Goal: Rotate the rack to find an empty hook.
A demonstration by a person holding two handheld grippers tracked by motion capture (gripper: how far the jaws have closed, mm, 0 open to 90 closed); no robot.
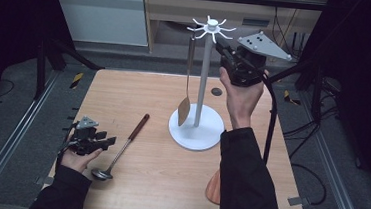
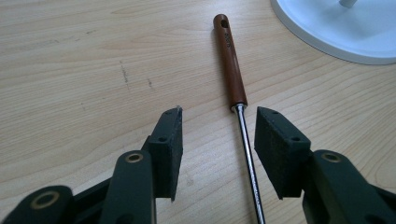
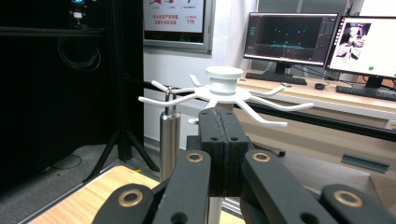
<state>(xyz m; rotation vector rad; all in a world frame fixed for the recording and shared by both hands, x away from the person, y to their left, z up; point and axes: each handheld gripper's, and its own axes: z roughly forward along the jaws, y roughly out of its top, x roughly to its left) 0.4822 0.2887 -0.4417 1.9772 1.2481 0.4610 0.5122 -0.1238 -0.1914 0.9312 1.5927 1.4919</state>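
Note:
A ladle (image 1: 126, 146) with a brown wooden handle (image 2: 229, 60) lies on the wooden table (image 1: 144, 91), its bowl toward the front. My left gripper (image 1: 108, 138) rests low beside it, open; the steel shaft (image 2: 250, 158) runs between the pads (image 2: 280, 149) without touching them. A white hook stand (image 1: 204, 86) stands mid-table, and a steel spatula (image 1: 186, 92) hangs from one of its hooks. My right gripper (image 1: 219, 45) is held up by the hook crown (image 3: 224, 80), jaws shut together with nothing in them. The spatula's handle (image 3: 169, 135) hangs just left of it.
A rounded wooden object (image 1: 213, 188) lies near the table's front edge, partly hidden by the right sleeve. A small dark disc (image 1: 216, 92) sits on the table behind the stand. Monitors (image 3: 292, 37) stand on a desk beyond. Metal rails run along both sides of the table.

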